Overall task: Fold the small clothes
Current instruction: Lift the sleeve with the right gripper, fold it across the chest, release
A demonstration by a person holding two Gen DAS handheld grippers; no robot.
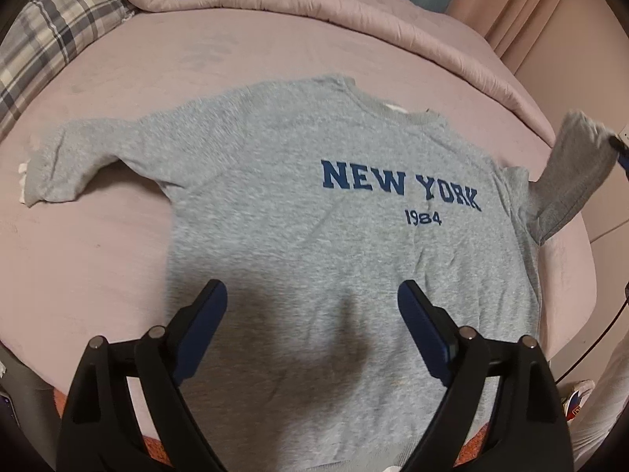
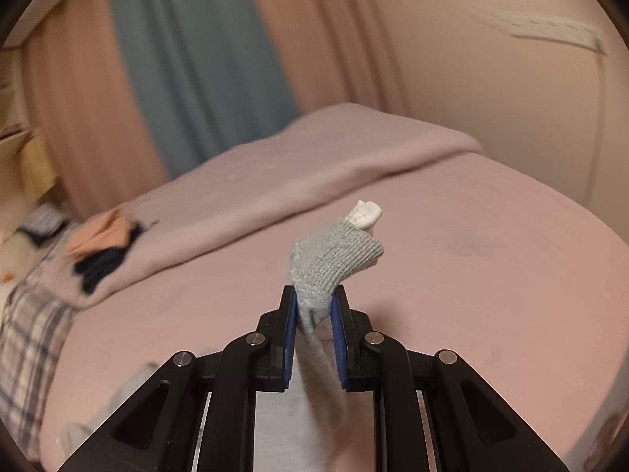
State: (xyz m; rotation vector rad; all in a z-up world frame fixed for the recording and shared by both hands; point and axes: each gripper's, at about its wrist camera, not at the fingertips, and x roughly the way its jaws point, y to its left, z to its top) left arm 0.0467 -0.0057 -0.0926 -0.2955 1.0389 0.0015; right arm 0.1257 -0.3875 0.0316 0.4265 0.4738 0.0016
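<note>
1. Clearly pinched, the right gripper (image 2: 313,310) has its blue pads nearly together on the ribbed cuff (image 2: 338,255) of the sweatshirt's sleeve, a white inner cuff (image 2: 366,212) poking out beyond the grey knit.
2. Its sleeve hangs lifted off the bed; in the left wrist view it rises as a grey tube (image 1: 574,173) at the garment's right edge.
3. Meanwhile the left gripper (image 1: 312,314) hovers over the lower body of the sweatshirt with its fingers spread wide and nothing between them, casting a dark shadow on the cloth.
4. Spread face up on the pinkish-mauve bed sheet (image 1: 98,259), the grey sweatshirt (image 1: 298,181) shows navy "NEW YORK 1984" lettering; its other sleeve (image 1: 74,161) lies flat, out to the side.
5. Progress looks early: the body is laid out smooth, no fold is set yet, and the raised sleeve appears to be the first fold in hand. The other sleeve and the fold of the body remain.
6. Fabric reads as soft heathered fleece with ribbed neck and cuffs, limp enough to drape.
7. Farther off, a plaid pillow (image 1: 47,43), a folded-back blanket (image 1: 314,0) and dark and peach clothes (image 2: 106,247) lie near the headboard end.
</note>
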